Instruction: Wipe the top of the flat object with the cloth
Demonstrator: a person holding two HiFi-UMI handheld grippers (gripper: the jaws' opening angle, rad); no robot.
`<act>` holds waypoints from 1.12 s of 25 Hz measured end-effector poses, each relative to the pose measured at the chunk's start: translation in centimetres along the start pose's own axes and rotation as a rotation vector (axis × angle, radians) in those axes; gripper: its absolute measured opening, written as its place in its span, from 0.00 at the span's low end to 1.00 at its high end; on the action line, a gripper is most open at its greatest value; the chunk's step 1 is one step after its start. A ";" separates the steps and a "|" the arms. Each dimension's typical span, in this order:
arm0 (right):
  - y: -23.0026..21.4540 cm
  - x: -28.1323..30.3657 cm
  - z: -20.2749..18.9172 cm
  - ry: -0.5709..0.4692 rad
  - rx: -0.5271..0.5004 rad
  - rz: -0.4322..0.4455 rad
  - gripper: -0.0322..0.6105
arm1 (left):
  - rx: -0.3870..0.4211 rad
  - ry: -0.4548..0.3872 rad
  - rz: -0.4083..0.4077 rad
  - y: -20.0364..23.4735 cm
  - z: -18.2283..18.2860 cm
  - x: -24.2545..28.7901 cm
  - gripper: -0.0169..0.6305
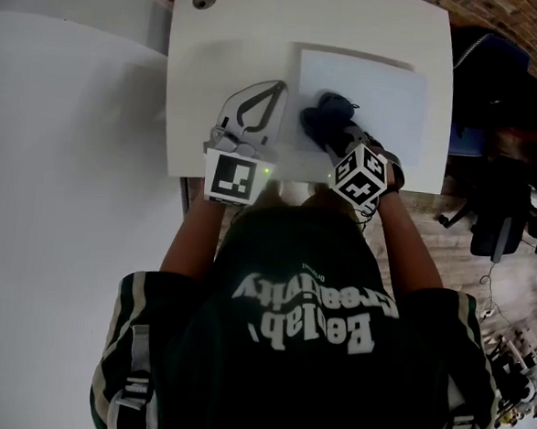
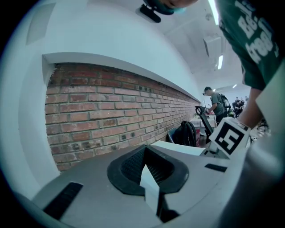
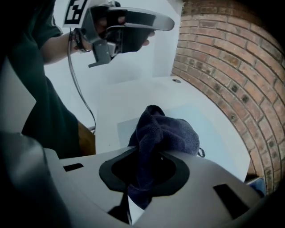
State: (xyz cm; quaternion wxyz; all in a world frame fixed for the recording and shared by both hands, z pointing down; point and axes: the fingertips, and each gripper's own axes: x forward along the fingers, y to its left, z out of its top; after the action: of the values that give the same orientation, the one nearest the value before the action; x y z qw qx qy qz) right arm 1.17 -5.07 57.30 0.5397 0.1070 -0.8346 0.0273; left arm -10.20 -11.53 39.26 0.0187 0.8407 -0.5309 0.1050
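Observation:
A pale flat sheet (image 1: 382, 98) lies on the white table (image 1: 225, 50); the right gripper view shows this flat sheet (image 3: 218, 136) as faintly blue. My right gripper (image 1: 334, 124) is shut on a dark blue cloth (image 1: 329, 111), which rests bunched on the sheet's near left part. In the right gripper view the cloth (image 3: 167, 131) bulges out past the right gripper (image 3: 144, 180). My left gripper (image 1: 275, 90) hangs left of the sheet, shut and empty. The left gripper (image 2: 149, 178) points up at a brick wall, and the left gripper (image 3: 127, 24) shows raised above the table.
A round cable hole (image 1: 204, 0) sits at the table's far left corner. The brick wall (image 3: 231, 67) runs along the table's far side. Dark chairs and bags (image 1: 503, 134) crowd the floor to the right. A person (image 2: 217, 101) stands far off.

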 end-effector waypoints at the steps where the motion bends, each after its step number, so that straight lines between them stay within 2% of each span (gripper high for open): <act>1: -1.1 0.4 0.6 -0.004 -0.003 -0.018 0.13 | 0.001 0.002 0.003 0.1 0.0 -0.1 0.02; 9: -10.9 3.8 6.7 -0.028 0.043 -0.116 0.14 | -0.005 0.020 0.048 1.4 -0.2 -1.6 0.02; 14: -12.3 4.3 8.2 -0.022 0.074 -0.135 0.13 | -0.024 0.016 0.078 2.8 -0.6 -2.4 0.02; 17: -10.1 3.8 8.0 -0.029 0.059 -0.118 0.13 | -0.028 0.016 0.075 3.3 -1.0 -2.6 0.02; 24: -1.2 2.3 5.9 -0.022 0.020 -0.017 0.13 | -0.015 -0.001 0.035 3.5 -0.8 -2.4 0.02; 28: 3.5 1.6 4.2 0.007 0.029 0.078 0.13 | -0.001 -0.014 0.001 2.9 -0.6 -2.3 0.02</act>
State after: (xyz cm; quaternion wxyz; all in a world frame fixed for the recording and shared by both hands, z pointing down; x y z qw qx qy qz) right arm -3.94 -2.55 57.21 0.5393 0.0823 -0.8358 0.0609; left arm -13.85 -10.62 39.12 0.0153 0.8412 -0.5314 0.0986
